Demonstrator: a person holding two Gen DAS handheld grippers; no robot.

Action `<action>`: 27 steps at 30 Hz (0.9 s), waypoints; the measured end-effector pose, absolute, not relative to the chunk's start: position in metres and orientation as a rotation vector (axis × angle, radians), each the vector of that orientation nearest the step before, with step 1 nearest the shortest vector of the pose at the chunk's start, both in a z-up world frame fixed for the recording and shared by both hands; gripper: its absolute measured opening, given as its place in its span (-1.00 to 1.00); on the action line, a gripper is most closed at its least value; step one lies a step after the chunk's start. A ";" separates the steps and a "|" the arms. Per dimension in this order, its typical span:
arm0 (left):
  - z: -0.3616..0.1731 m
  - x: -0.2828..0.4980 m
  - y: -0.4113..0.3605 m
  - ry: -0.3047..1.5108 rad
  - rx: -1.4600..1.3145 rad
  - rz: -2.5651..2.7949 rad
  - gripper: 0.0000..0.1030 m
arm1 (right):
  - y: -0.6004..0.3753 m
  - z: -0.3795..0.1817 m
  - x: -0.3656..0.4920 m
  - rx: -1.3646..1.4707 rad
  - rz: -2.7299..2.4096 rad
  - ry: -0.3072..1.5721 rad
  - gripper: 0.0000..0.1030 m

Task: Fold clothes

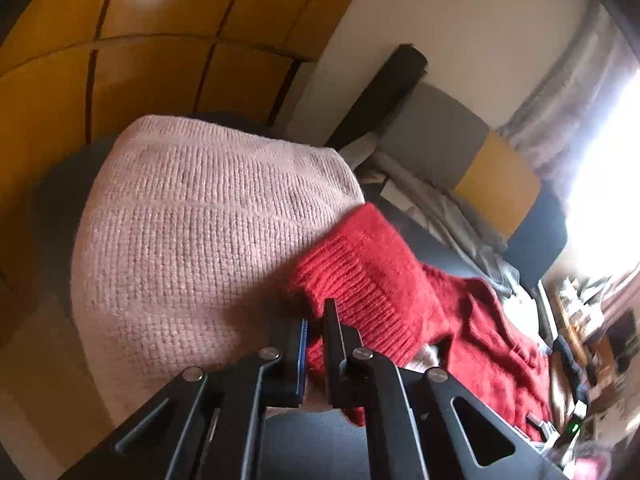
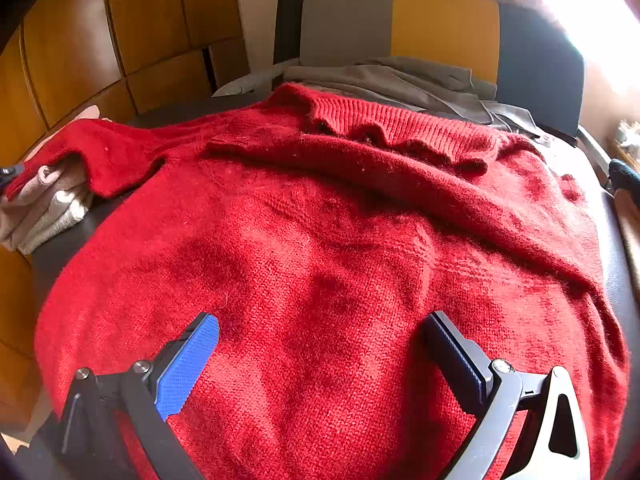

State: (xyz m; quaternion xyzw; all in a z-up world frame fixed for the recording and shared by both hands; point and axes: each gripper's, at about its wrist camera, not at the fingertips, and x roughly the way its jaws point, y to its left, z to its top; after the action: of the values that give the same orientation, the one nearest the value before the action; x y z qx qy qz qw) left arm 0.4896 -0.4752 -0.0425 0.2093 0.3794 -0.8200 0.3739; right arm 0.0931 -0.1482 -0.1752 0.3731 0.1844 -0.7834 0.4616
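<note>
A red knit sweater (image 2: 340,240) lies spread over a dark table (image 2: 616,280), collar at the far side. Its left sleeve (image 2: 108,152) stretches out to the left over a folded pink knit garment (image 2: 52,204). In the left wrist view my left gripper (image 1: 316,320) is shut on the red sleeve cuff (image 1: 360,276), which rests on the pink knit garment (image 1: 200,216). My right gripper (image 2: 320,332) is open and empty, its fingers just above the sweater's body near the front hem.
A grey cloth (image 2: 400,76) lies beyond the sweater's collar. A grey and yellow chair back (image 2: 400,20) stands behind the table. Wooden cupboards (image 2: 100,40) fill the left. A bright window (image 2: 592,8) glares at the right. Clutter (image 1: 580,308) sits at the far right.
</note>
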 end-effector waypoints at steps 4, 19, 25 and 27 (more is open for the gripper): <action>-0.030 0.470 -0.476 1.065 0.451 -2.181 -0.91 | -0.148 -0.175 0.092 0.917 -1.925 0.445 1.00; -0.008 0.205 -0.409 1.150 0.690 -2.625 -0.91 | -0.135 -0.172 0.082 0.932 -1.880 0.279 1.00; -0.080 0.117 -0.363 1.139 1.010 -2.639 -0.90 | -0.132 -0.172 0.080 0.936 -1.869 0.246 1.00; -0.102 0.102 -0.354 1.134 1.096 -2.630 -0.87 | -0.132 -0.172 0.080 0.937 -1.867 0.240 1.00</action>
State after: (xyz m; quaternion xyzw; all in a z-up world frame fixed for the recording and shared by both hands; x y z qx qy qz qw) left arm 0.1022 -0.3543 -0.1024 0.3571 0.3695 -0.8571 0.0373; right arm 0.0796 -0.1316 -0.1721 0.3867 0.0990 -0.7708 0.4965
